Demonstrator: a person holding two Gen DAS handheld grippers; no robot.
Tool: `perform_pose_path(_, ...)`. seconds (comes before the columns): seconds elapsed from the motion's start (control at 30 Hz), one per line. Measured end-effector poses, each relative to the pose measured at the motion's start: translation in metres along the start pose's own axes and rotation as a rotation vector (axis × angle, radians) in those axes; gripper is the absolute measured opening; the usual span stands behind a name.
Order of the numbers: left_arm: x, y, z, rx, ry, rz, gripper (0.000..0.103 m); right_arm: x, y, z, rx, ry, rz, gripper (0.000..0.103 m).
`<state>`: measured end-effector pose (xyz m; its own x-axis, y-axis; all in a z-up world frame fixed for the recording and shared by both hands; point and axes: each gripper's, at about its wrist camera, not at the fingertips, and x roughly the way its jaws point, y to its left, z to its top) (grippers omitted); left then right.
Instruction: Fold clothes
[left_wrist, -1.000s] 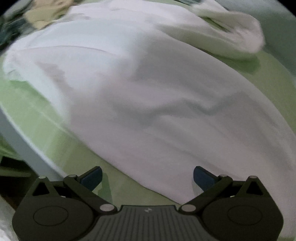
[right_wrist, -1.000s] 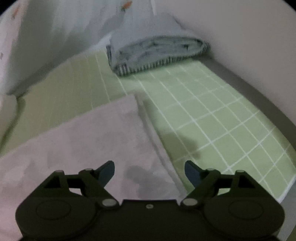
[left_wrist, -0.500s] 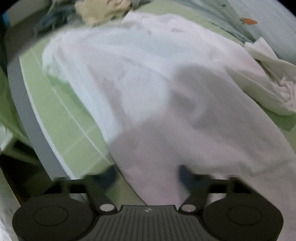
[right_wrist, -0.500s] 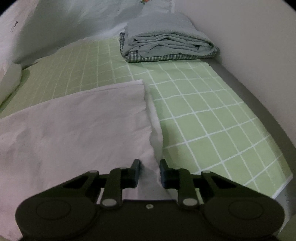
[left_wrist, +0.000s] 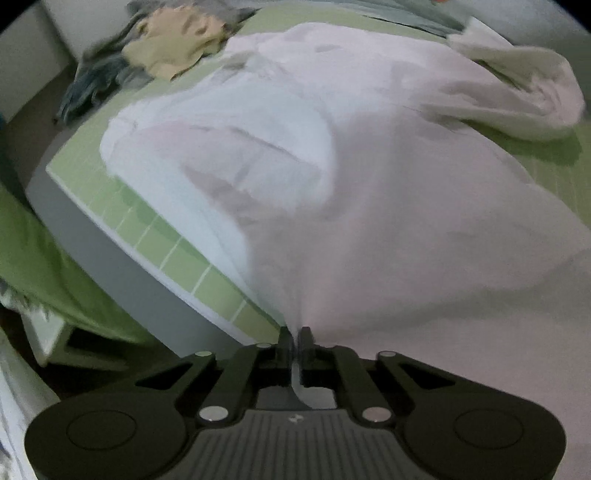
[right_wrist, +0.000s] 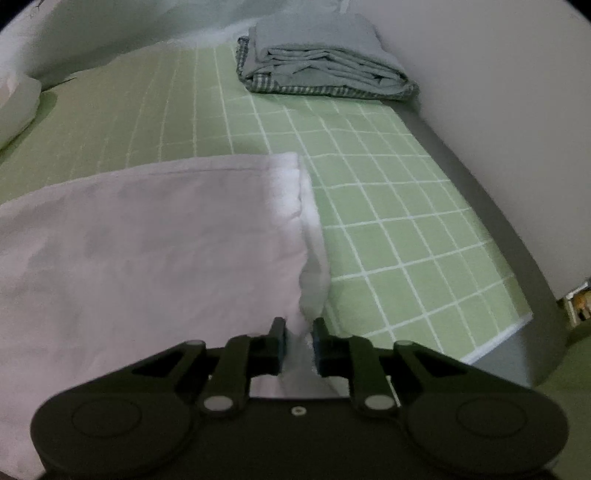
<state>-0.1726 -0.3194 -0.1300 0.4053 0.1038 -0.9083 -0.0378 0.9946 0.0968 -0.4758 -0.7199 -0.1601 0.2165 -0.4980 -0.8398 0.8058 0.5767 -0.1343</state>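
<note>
A large white garment (left_wrist: 369, 177) lies spread over a bed with a green checked sheet (left_wrist: 173, 258). My left gripper (left_wrist: 294, 338) is shut on the garment's near edge, by the bed's left side, and the cloth rises in a ridge from its jaws. One sleeve (left_wrist: 517, 92) lies bunched at the far right. In the right wrist view the same white garment (right_wrist: 147, 236) shows a folded corner, and my right gripper (right_wrist: 298, 332) is shut on its near right edge, with cloth pinched between the pads.
A folded grey-blue pile (right_wrist: 325, 66) with a checked layer sits at the far end of the bed near the wall (right_wrist: 498, 92). A tan garment (left_wrist: 173, 40) and a dark one (left_wrist: 92, 88) lie crumpled at the far left. The grey bed frame (right_wrist: 517, 251) borders the sheet.
Both grippers went from open to shut on the white garment's edge. The left one has drawn back, lifting the cloth into a ridge; the right one raised its corner slightly.
</note>
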Motion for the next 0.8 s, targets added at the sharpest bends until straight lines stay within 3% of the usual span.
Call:
perform_pose_path(0.07, -0.009, -0.003, 0.003, 0.005, -0.022, -0.022, 0.030, -0.002, -0.001, 0.009, 0.040, -0.031, 0.007, 0.035)
perform_pose_path(0.1, -0.014, -0.005, 0.004, -0.006, -0.039, -0.040, 0.039, -0.004, -0.001, 0.015, 0.053, -0.063, 0.023, 0.050)
perform_pose_path(0.23, -0.019, -0.021, 0.020, 0.000, -0.083, -0.067, 0.055, 0.006, 0.004, 0.040, 0.050, -0.154, 0.059, 0.078)
perform_pose_path(0.3, -0.021, -0.029, 0.024, 0.014, -0.094, -0.072, 0.066, 0.017, 0.006, 0.052, 0.049, -0.180, 0.080, 0.081)
perform_pose_path(0.4, -0.023, -0.042, 0.030, 0.035, -0.109, -0.079, 0.068, 0.046, -0.001, 0.067, 0.100, -0.158, 0.103, 0.082)
perform_pose_path(0.47, -0.024, -0.051, 0.034, 0.049, -0.120, -0.083, 0.069, 0.061, -0.007, 0.072, 0.146, -0.138, 0.124, 0.081)
perform_pose_path(0.5, -0.025, -0.054, 0.034, 0.051, -0.119, -0.086, 0.069, 0.064, -0.010, 0.072, 0.168, -0.132, 0.148, 0.073)
perform_pose_path(0.57, -0.021, -0.057, 0.038, 0.049, -0.115, -0.095, 0.069, 0.068, -0.012, 0.072, 0.186, -0.128, 0.179, 0.036)
perform_pose_path(0.63, -0.021, -0.059, 0.041, 0.046, -0.111, -0.099, 0.069, 0.064, -0.009, 0.068, 0.146, -0.142, 0.191, 0.021)
perform_pose_path(0.7, -0.024, -0.058, 0.042, 0.048, -0.115, -0.091, 0.069, 0.061, -0.006, 0.068, 0.091, -0.164, 0.152, 0.021)
perform_pose_path(0.8, -0.030, -0.048, 0.045, 0.048, -0.132, -0.082, 0.069, 0.070, -0.013, 0.074, 0.155, -0.140, 0.115, 0.021)
